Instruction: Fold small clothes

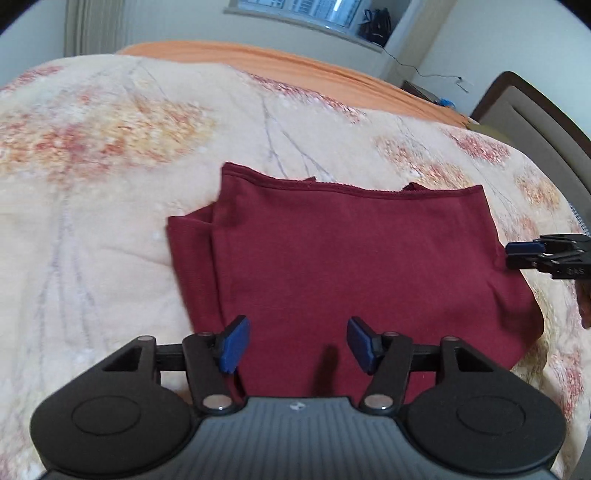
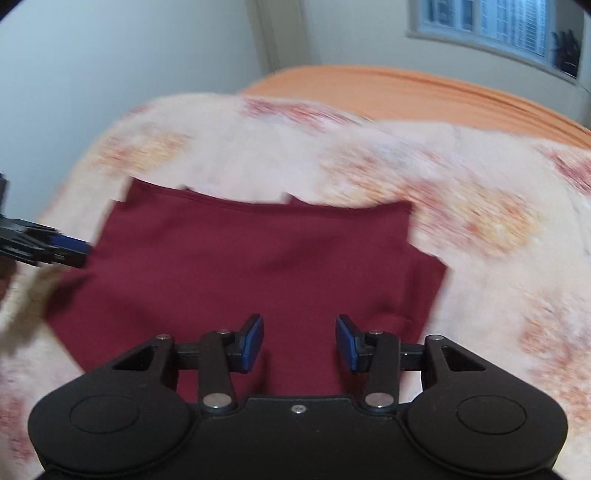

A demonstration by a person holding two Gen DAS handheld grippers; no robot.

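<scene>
A dark red garment [image 1: 354, 258] lies folded into a rough rectangle on the floral blanket [image 1: 110, 184], with an extra fold layer along its left side. My left gripper [image 1: 298, 343] is open and empty over the garment's near edge. My right gripper [image 2: 299, 341] is also open and empty over the near edge of the garment [image 2: 258, 258], which looks blurred in the right wrist view. The right gripper's tip shows at the garment's right side in the left wrist view [image 1: 524, 248]. The left gripper's tip shows at the garment's left side in the right wrist view [image 2: 70, 251].
The blanket covers a bed with an orange sheet [image 1: 295, 59] at its far end. A headboard [image 1: 535, 122] stands at the right. A window [image 2: 487, 22] and white walls lie beyond the bed.
</scene>
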